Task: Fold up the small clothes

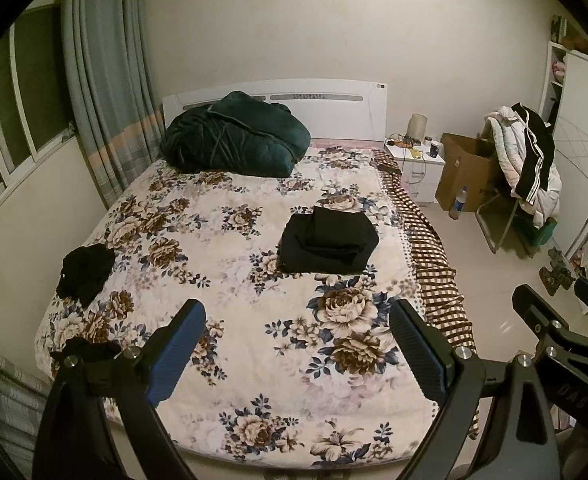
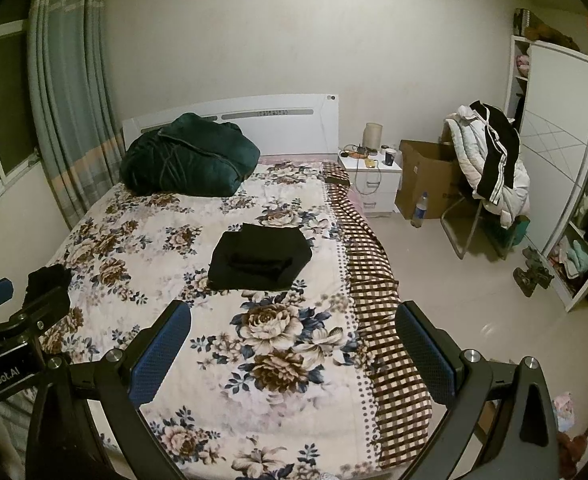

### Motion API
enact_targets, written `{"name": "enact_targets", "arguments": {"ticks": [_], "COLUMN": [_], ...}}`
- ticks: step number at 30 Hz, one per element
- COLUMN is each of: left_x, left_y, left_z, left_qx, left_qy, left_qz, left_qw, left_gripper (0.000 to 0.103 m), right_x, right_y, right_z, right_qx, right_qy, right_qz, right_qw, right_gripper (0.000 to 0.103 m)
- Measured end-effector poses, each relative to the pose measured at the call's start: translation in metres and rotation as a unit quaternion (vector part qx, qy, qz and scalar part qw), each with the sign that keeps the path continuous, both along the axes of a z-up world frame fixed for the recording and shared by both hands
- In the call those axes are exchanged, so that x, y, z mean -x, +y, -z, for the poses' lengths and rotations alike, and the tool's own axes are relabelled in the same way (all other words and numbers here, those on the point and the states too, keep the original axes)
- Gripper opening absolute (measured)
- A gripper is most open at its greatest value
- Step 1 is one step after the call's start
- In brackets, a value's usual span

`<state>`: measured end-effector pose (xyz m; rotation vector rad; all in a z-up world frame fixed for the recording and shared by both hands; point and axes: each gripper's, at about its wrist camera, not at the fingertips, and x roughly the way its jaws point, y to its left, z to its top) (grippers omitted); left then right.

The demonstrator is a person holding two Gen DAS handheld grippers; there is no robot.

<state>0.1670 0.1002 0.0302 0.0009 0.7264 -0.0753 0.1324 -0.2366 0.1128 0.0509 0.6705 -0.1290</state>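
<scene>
A stack of folded black clothes [image 1: 328, 242] lies on the floral bed cover [image 1: 229, 280], right of the middle; it also shows in the right wrist view [image 2: 259, 258]. A loose, crumpled black garment [image 1: 85, 268] lies near the bed's left edge, partly hidden behind the left gripper in the right wrist view [image 2: 47, 278]. Another small black piece [image 1: 87, 350] lies at the near left edge. My left gripper [image 1: 298, 344] is open and empty, held above the bed's foot. My right gripper [image 2: 294, 344] is open and empty, to the right of the left one.
A dark green quilt [image 1: 233, 136] is bundled at the headboard. A white nightstand [image 1: 416, 168], a cardboard box [image 1: 464, 172], a bottle [image 1: 458, 202] and a chair piled with clothes [image 1: 528, 160] stand right of the bed. A wardrobe [image 2: 562, 160] lines the right wall. Curtains [image 1: 101, 80] hang left.
</scene>
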Motion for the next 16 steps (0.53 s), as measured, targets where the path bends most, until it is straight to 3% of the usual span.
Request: {"name": "enact_targets", "arguments": {"ticks": [16], "left_x": [0.012], "left_y": [0.01], "left_z": [0.007], "left_qx": [-0.001], "left_qy": [-0.002], "left_qz": [-0.005], "left_qw": [1.0], "left_gripper": [0.094], "right_x": [0.0], "right_y": [-0.005], "right_z": [0.004], "right_qx": [0.0], "right_qy": [0.001], "right_qz": [-0.001], "right_qw": [1.0], "right_gripper": [0.103]}}
